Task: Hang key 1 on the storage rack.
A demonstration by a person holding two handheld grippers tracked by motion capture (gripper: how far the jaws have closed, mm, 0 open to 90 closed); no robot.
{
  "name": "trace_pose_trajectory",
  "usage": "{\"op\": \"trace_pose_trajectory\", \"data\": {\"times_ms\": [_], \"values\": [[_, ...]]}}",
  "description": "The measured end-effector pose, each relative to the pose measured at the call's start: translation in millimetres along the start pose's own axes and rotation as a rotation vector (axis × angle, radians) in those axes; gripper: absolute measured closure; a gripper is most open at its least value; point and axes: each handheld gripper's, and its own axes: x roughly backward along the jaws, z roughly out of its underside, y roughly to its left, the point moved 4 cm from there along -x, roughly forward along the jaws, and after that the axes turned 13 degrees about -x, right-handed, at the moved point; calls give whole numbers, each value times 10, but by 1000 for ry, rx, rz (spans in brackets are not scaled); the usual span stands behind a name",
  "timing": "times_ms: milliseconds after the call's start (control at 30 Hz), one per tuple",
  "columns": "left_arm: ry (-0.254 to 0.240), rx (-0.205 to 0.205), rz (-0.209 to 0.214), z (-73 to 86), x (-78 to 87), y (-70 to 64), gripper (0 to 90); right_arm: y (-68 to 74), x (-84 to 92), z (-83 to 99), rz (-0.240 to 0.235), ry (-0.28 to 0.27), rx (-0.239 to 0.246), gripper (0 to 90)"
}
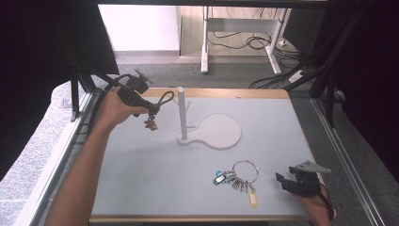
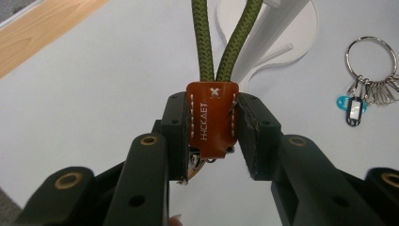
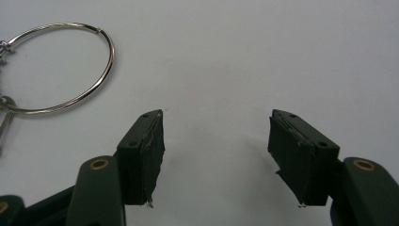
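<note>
At the left of the high view, the left hand-held gripper (image 1: 149,112) is held above the worktop (image 1: 141,165), well off its surface, near the far left corner. From it a green rope loop (image 1: 164,99) reaches toward the white post (image 1: 181,113) of a stand whose flat, rounded base (image 1: 219,132) lies on the worktop; from here the loop looks close to the post, but whether they touch cannot be told. A small brown piece hangs under the jaws.

The left gripper view gives what the high view cannot: the jaws are clamped on a brown leather tab (image 2: 211,117) stitched in white and stamped with letters, and the two strands of the green rope loop (image 2: 226,42) rise out of its top. A bit of metal hardware peeks below the tab. Behind it stands the white stand (image 2: 282,33), and off to the right lies the key ring (image 2: 371,56) with a blue tag (image 2: 350,107).

Further right in the high view, the key ring (image 1: 245,170) lies flat on the worktop with its keys, blue tags and a yellow tag (image 1: 253,198) fanned toward the near edge.

At the far right, the right hand-held gripper (image 1: 288,181) sits low near the front right corner, just beside the ring. The right gripper view shows its jaws spread wide with only bare worktop (image 3: 282,56) between them, and the metal ring (image 3: 63,68) to their left, apart from them.
</note>
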Motion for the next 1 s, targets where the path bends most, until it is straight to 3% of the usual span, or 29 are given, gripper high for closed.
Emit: {"op": "trace_pose_trajectory", "data": {"times_ms": [700, 1000], "values": [[48, -23, 21, -3, -312, -102, 660, 14, -19, 12, 3, 14, 4, 362], [67, -40, 8, -21, -423, -161, 650, 7, -10, 9, 5, 10, 0, 362]]}}
